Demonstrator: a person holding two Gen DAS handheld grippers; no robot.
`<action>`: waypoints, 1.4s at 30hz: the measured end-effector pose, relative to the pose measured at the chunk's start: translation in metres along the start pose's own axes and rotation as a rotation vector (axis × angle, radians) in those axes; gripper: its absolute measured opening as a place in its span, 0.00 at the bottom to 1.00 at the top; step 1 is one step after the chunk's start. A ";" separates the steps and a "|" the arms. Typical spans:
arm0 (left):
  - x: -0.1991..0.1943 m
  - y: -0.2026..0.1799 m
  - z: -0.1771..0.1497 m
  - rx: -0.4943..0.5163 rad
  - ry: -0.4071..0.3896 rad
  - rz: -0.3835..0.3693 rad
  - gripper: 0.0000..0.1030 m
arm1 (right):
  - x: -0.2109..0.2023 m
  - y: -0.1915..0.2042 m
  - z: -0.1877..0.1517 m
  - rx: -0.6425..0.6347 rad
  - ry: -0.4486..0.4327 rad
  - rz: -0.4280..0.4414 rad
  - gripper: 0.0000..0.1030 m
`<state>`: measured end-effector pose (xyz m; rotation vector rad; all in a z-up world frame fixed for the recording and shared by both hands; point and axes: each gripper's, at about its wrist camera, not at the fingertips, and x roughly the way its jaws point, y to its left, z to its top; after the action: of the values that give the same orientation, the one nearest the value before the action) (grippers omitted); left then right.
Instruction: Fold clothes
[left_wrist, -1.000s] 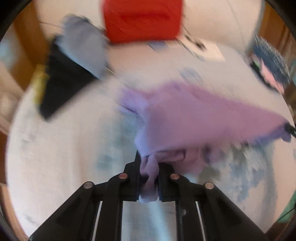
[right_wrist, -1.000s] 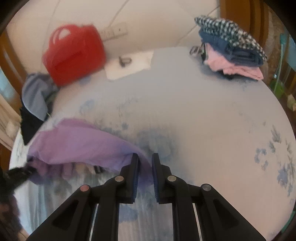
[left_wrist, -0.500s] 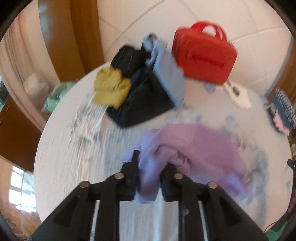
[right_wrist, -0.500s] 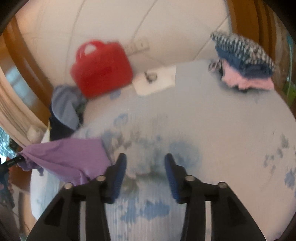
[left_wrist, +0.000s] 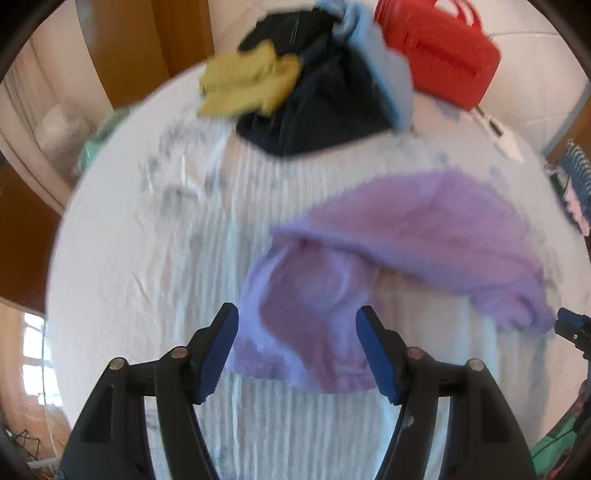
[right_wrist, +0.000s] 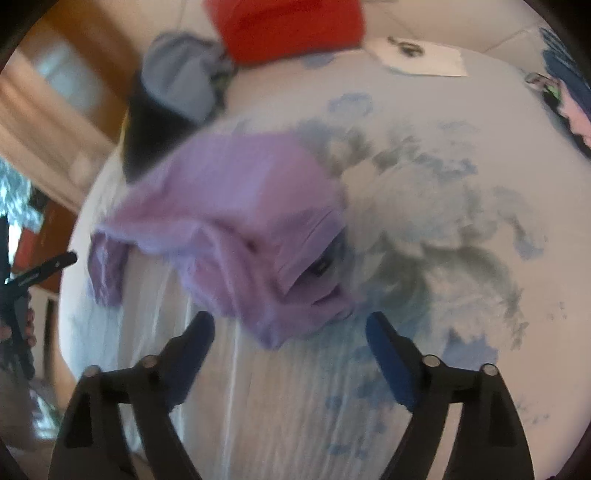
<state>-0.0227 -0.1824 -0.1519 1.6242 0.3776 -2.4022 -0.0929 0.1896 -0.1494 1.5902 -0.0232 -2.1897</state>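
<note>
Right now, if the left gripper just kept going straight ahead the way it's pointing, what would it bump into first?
Most likely the purple garment, lying crumpled on the table just ahead of the open left gripper. Depth is blurry, but nothing else appears in between.

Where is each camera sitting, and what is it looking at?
Left wrist: sits on the left gripper, looking along its open fingers at the purple garment and the unfolded pile; the right gripper's tip shows at the edge.
Right wrist: sits on the right gripper, fingers open, facing the same garment; the left gripper shows at the edge.
Both see the garment, red case and flowered tablecloth.
</note>
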 end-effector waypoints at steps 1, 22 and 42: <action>0.012 0.002 -0.004 -0.006 0.021 -0.012 0.64 | 0.007 0.003 0.000 -0.013 0.006 -0.022 0.83; -0.143 -0.051 0.114 0.140 -0.451 -0.047 0.16 | -0.203 -0.028 0.064 0.030 -0.575 -0.056 0.11; -0.049 0.004 0.058 0.080 -0.160 0.025 0.37 | -0.025 -0.011 0.018 0.114 -0.132 0.151 0.85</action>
<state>-0.0539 -0.2033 -0.0862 1.4446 0.2344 -2.5363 -0.1070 0.2043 -0.1237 1.4483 -0.3029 -2.2051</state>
